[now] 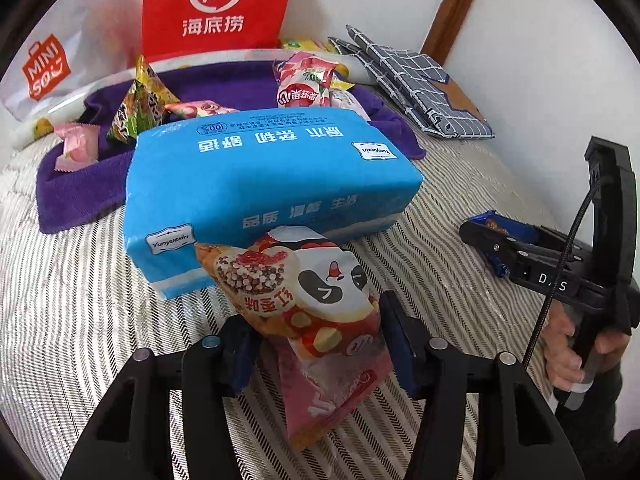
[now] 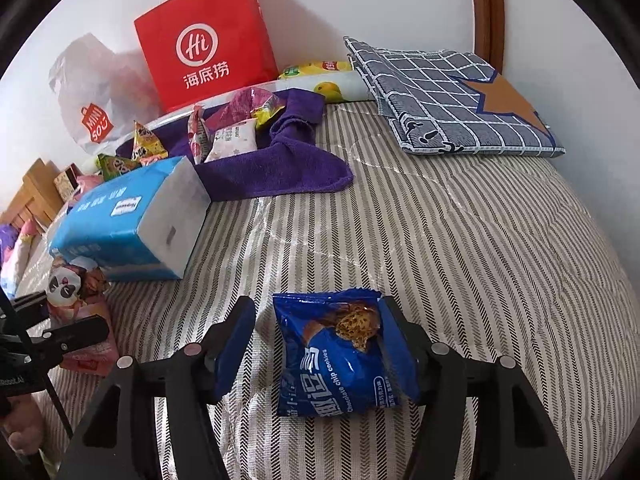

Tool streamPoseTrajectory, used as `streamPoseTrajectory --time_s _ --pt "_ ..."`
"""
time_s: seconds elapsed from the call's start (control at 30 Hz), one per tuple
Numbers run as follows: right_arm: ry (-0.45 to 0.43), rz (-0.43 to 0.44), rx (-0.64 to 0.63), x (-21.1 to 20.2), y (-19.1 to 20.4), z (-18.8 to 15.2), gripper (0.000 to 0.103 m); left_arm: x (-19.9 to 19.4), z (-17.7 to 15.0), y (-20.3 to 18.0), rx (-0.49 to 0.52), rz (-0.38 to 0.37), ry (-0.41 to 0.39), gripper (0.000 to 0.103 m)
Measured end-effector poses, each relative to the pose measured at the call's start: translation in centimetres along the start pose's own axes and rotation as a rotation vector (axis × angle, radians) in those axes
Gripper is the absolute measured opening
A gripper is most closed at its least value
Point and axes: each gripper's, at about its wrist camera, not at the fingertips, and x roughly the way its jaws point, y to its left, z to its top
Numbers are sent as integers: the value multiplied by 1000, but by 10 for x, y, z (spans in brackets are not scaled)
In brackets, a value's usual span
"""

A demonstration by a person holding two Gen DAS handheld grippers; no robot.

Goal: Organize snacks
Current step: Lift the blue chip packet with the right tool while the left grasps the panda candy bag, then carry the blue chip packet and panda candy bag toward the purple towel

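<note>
Fingers (image 1: pixel 394 332) of the left gripper (image 1: pixel 320 344) stand wide on either side of a pink panda-print snack bag (image 1: pixel 316 312), a light, crinkly, air-puffed pouch lying on the striped bedspread (image 1: pixel 80 320) with its far end against a soft blue tissue pack (image 1: pixel 264 184); I judge it slippery and best pinched across its flat middle. Through the right wrist camera, the right gripper (image 2: pixel 320 344) likewise stands wide around a glossy blue chocolate chip cookie packet (image 2: pixel 340 360), flat on the bedspread and touching the right finger; its contents look brittle, so a gentle squeeze at the sides suits.
</note>
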Motion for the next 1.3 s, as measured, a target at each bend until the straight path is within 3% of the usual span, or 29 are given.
streamPoseTrajectory --time_s 0.07,0.37,0.7,0.9,1.07,1.3 --pt "4 -19 -16 1 3 -1 62 -4 -2 1 7 2 -18 47" --pt "18 -68 -53 0 9 -4 63 -31 -16 29 -28 2 -28 46" --pt "48 -127 -25 -11 7 -14 65 -61 -29 84 -106 95 -47 47" --pt "47 -114 -7 -10 6 -14 65 -66 -33 101 -143 101 -59 47" --pt "31 -122 21 -8 6 -9 43 -67 -35 103 -145 90 -63 47" --pt "23 -102 35 -12 11 -5 42 -74 -37 107 -154 79 -79 47"
